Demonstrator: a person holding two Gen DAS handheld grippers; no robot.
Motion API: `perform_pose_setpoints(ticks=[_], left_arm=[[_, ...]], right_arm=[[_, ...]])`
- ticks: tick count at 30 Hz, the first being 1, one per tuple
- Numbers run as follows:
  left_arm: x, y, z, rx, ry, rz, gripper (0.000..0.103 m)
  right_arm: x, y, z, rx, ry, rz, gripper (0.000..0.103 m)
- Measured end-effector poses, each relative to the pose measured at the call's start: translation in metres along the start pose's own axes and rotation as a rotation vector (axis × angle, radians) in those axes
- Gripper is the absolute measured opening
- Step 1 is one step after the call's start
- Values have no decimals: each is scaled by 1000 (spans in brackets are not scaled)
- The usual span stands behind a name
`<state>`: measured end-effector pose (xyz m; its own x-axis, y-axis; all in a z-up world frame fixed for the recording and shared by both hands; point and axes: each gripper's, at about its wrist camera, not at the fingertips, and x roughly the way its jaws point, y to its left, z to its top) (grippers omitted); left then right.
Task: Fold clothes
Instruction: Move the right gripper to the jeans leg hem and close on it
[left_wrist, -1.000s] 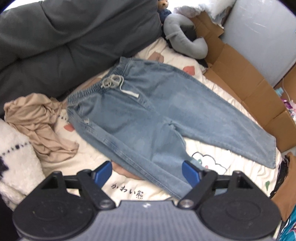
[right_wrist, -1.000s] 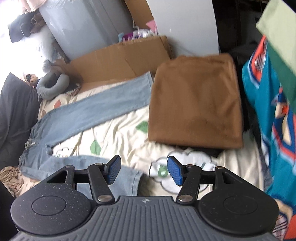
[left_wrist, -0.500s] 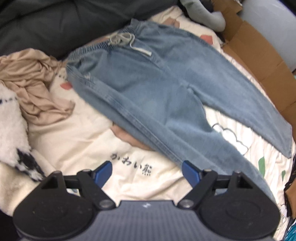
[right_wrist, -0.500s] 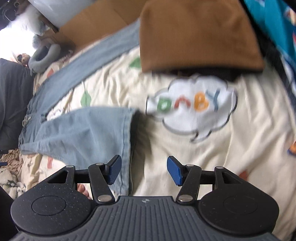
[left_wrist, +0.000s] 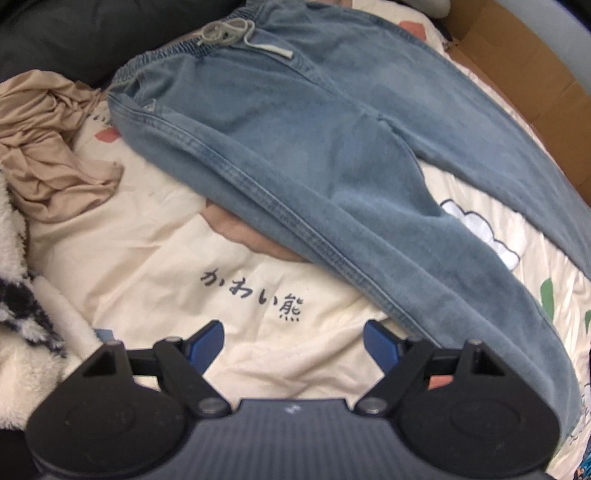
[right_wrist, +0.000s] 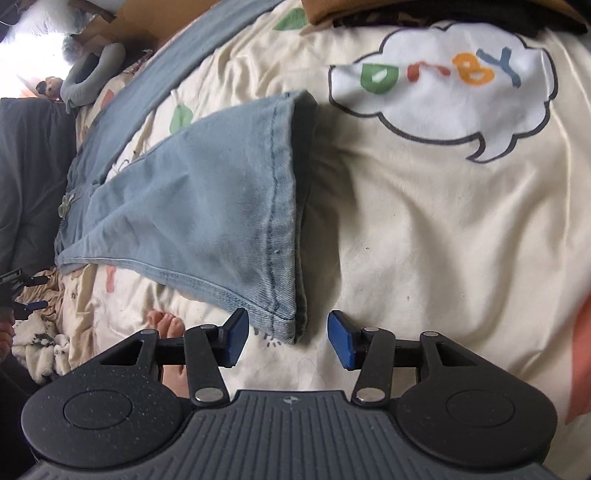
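Note:
Light blue jeans (left_wrist: 295, 147) lie spread flat on a cream printed bedsheet (left_wrist: 166, 295), waistband and drawstring at the far end. My left gripper (left_wrist: 293, 345) is open, low over the sheet, its right finger close to the near leg's outer seam. In the right wrist view the near leg's hem (right_wrist: 284, 221) points toward me. My right gripper (right_wrist: 286, 338) is open, and the hem's corner lies just ahead of the gap between its blue pads (right_wrist: 341, 338). The other leg (right_wrist: 177, 62) stretches away at the upper left.
A crumpled tan garment (left_wrist: 51, 147) and a fluffy white blanket (left_wrist: 14, 258) lie left of the jeans. Dark bedding (left_wrist: 74, 33) sits behind the waistband, cardboard (left_wrist: 517, 55) along the far right. A person's toes (right_wrist: 166, 321) show near my right gripper; a folded brown garment (right_wrist: 369, 7) lies beyond.
Both grippers have dropped closer to the bed. The left one has neared the near leg's side seam; the right one has come up to the hem corner. Both stayed open.

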<state>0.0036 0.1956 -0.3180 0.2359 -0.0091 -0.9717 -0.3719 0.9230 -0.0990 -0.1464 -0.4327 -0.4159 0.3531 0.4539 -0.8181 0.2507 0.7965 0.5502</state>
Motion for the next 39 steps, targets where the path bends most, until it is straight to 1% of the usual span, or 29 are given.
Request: perform_pose_setpoints(ticks=[4, 8, 10, 11, 12, 14, 17, 23, 25, 26, 29, 30, 32, 35, 39], left_arm=[[10, -6, -1, 24, 17, 3, 84], [18, -10, 0, 17, 17, -4, 84], [21, -11, 0, 4, 7, -14, 84], [22, -11, 1, -3, 1, -19, 84], [24, -11, 2, -11, -5, -22, 84], [27, -11, 3, -26, -15, -29, 84], [32, -10, 5, -52, -22, -38, 84], [44, -5, 9, -98, -24, -59, 84], [48, -4, 10, -110, -24, -65, 84], [51, -3, 11, -111, -23, -66, 84], [56, -1, 15, -116, -24, -73, 84], [58, 0, 17, -122, -28, -78, 83], [60, 4, 20, -143, -41, -89, 82], [60, 9, 24, -188, -69, -110, 80], [56, 16, 28, -244, -114, -144, 79]], right_arm=[[13, -7, 0, 31, -10, 3, 54], [19, -8, 2, 69, -38, 47, 56], [20, -8, 4, 88, -40, 81, 53], [21, -8, 5, 94, -37, 101, 48], [21, -6, 7, 94, -27, 124, 46], [20, -1, 10, 86, -16, 163, 44], [16, 0, 13, 112, -14, 220, 38], [20, -8, 13, 228, -42, 268, 38], [28, -12, 12, 270, -43, 273, 32], [32, -15, 11, 292, -42, 274, 27], [41, -18, 8, 331, -31, 288, 22], [43, -19, 8, 339, -22, 294, 16], [43, -16, 9, 325, -5, 283, 9], [36, -7, 15, 271, 13, 255, 4], [14, 8, 26, 188, 14, 240, 3]])
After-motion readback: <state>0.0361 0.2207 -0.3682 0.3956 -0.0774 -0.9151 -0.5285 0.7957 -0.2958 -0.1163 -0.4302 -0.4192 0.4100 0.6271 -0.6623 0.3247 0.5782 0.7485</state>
